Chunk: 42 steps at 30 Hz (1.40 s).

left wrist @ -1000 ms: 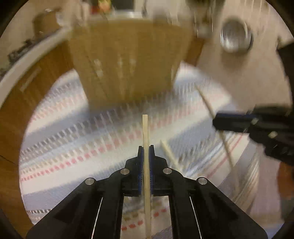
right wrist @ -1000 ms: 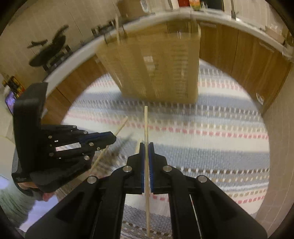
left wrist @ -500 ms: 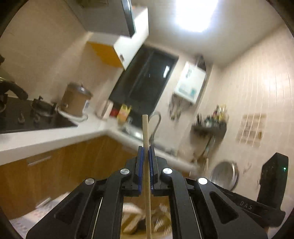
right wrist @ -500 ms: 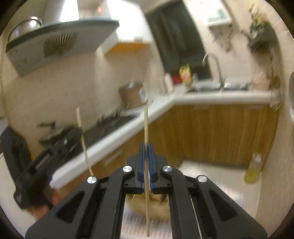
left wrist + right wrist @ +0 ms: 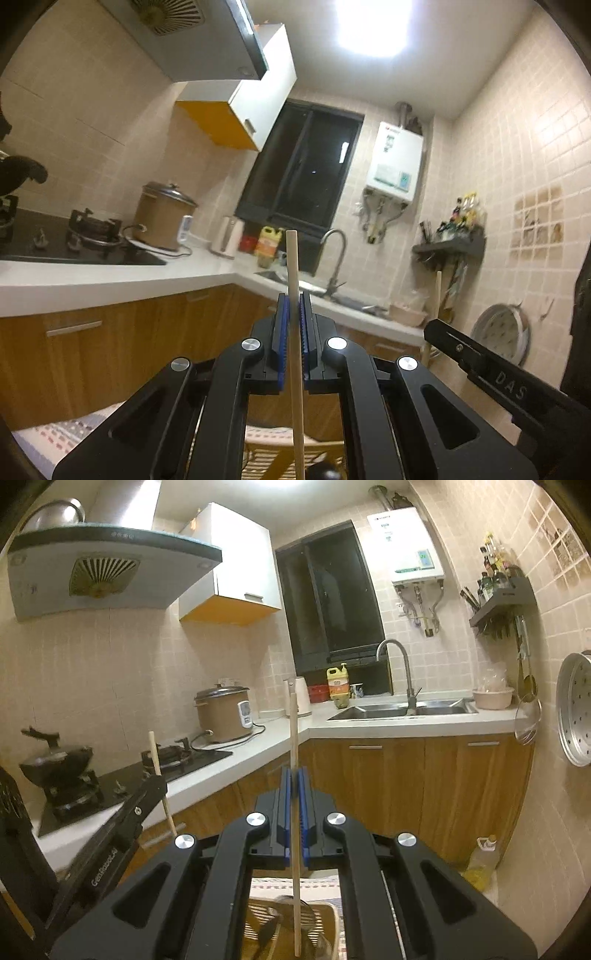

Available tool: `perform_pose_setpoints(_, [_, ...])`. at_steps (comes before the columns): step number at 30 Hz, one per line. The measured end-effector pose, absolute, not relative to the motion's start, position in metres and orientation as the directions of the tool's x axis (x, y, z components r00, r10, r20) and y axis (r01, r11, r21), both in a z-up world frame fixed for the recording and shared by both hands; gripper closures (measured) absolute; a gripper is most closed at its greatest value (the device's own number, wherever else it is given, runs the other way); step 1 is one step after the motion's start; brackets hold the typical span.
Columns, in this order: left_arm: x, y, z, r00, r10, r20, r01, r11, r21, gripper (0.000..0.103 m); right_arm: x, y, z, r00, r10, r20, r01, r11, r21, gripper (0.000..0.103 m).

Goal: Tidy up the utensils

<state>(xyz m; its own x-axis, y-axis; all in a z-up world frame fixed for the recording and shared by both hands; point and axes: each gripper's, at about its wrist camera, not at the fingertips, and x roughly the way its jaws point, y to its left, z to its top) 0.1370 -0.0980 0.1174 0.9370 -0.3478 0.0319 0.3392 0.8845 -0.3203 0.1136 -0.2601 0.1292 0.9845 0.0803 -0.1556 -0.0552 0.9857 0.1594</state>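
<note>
My left gripper (image 5: 291, 299) is shut on a pale wooden chopstick (image 5: 293, 266) that stands upright between the blue pads. My right gripper (image 5: 294, 773) is shut on a second wooden chopstick (image 5: 293, 723), also upright. Each gripper shows in the other's view: the right one (image 5: 480, 369) with its chopstick (image 5: 437, 291), the left one (image 5: 110, 842) with its chopstick (image 5: 157, 760). Both are raised and point level at the kitchen wall. Below the fingers lies a slatted basket (image 5: 328, 912) with a metal utensil (image 5: 273, 923) in it, mostly hidden; its edge also shows in the left wrist view (image 5: 266, 450).
A white counter (image 5: 258, 738) runs along the wall with a stove (image 5: 110, 775), a rice cooker (image 5: 221, 712), a sink (image 5: 399, 710) and tap. Wood cabinets (image 5: 406, 786) stand under it. A striped mat (image 5: 55, 435) lies below. A steel tray (image 5: 576, 709) hangs at right.
Both grippers have tilted up from looking down at the striped mat and basket to looking level at the kitchen wall. Each keeps its chopstick.
</note>
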Motion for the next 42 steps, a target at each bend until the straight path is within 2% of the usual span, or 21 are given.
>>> perform_pose_setpoints(7, [0.135,-0.096,0.105,0.935,-0.354,0.004,0.340,0.894,-0.291,0.096,0.103,-0.269,0.114,0.973,0.155,-0.168,-0.116,0.968,0.222,0.099])
perform_pose_setpoints(9, [0.128,-0.087,0.107,0.927,-0.375,-0.009,0.354,0.884,-0.304,0.074,0.098,-0.273,0.114,0.971,0.158,-0.178,-0.113,0.964,0.241,0.099])
perform_pose_setpoints(13, [0.112,-0.071,0.113,0.920,-0.391,-0.028,0.366,0.883,-0.293,0.066,0.079,-0.276,0.118,0.967,0.165,-0.196,-0.114,0.962,0.248,0.091])
perform_pose_setpoints(14, [0.107,-0.066,0.115,0.919,-0.394,-0.028,0.370,0.883,-0.290,0.063,0.075,-0.276,0.120,0.967,0.165,-0.196,-0.114,0.962,0.250,0.087])
perform_pose_setpoints(16, [0.091,-0.053,0.121,0.913,-0.407,-0.038,0.380,0.880,-0.285,0.049,0.057,-0.276,0.123,0.968,0.163,-0.191,-0.113,0.962,0.249,0.075])
perform_pose_setpoints(17, [0.084,-0.048,0.122,0.912,-0.408,-0.039,0.381,0.880,-0.283,0.037,0.047,-0.275,0.124,0.970,0.154,-0.189,-0.106,0.965,0.241,0.067])
perform_pose_setpoints(18, [0.073,-0.042,0.123,0.915,-0.403,-0.036,0.378,0.884,-0.276,0.032,0.035,-0.273,0.124,0.972,0.146,-0.186,-0.100,0.967,0.236,0.060])
perform_pose_setpoints(23, [0.025,-0.023,0.113,0.921,-0.385,-0.055,0.364,0.903,-0.229,0.019,-0.005,-0.261,0.109,0.971,0.124,-0.204,-0.080,0.974,0.212,0.058])
perform_pose_setpoints(26, [0.004,-0.017,0.099,0.939,-0.338,-0.060,0.319,0.924,-0.209,0.008,-0.024,-0.249,0.091,0.976,0.067,-0.206,-0.034,0.987,0.158,0.045])
perform_pose_setpoints(28, [-0.007,-0.015,0.085,0.959,-0.278,-0.050,0.265,0.947,-0.181,0.008,-0.031,-0.245,0.076,0.975,0.046,-0.219,-0.012,0.988,0.153,0.040])
perform_pose_setpoints(32, [-0.002,-0.022,0.056,0.979,-0.190,-0.077,0.179,0.976,-0.128,0.008,-0.022,-0.246,0.048,0.965,-0.006,-0.261,0.049,0.986,0.158,0.039])
perform_pose_setpoints(35, [0.009,-0.030,0.044,0.976,-0.177,-0.125,0.166,0.981,-0.096,0.008,-0.024,-0.244,0.039,0.973,-0.042,-0.227,0.076,0.987,0.144,0.039])
perform_pose_setpoints(42, [0.005,-0.029,0.042,0.990,-0.101,-0.100,0.093,0.992,-0.080,0.008,-0.027,-0.229,0.029,0.978,-0.099,-0.186,0.109,0.993,0.047,0.037])
